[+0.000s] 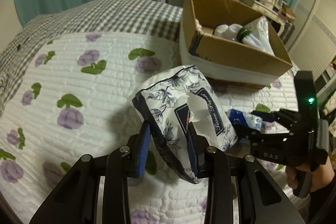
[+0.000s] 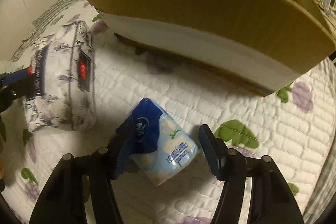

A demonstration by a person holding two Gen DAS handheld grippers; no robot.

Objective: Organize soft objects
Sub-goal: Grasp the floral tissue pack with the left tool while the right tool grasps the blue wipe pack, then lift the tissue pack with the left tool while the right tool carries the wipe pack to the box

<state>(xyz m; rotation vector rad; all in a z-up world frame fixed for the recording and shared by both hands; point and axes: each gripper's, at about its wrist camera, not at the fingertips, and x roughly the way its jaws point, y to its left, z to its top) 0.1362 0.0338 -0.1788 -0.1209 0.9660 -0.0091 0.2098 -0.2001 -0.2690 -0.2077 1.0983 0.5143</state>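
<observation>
Your left gripper (image 1: 169, 147) is pinching one floral tissue pack (image 1: 184, 106) above the quilt (image 1: 84, 87) — right gripper (image 2: 163, 152), fingers apart, is straddling one blue pack (image 2: 166, 146) near the cardboard box (image 2: 199, 9).

Black two-finger left gripper (image 1: 169, 146) with ribbed blue pads (image 1: 143, 149) and round silver pivot screws. Black right gripper (image 2: 166, 148), same build, blue pads, silver screws; from the left view, white "DAS" lettering, a lit green lamp, bare-skinned right hand (image 1: 302, 176) and dark sleeve.
</observation>
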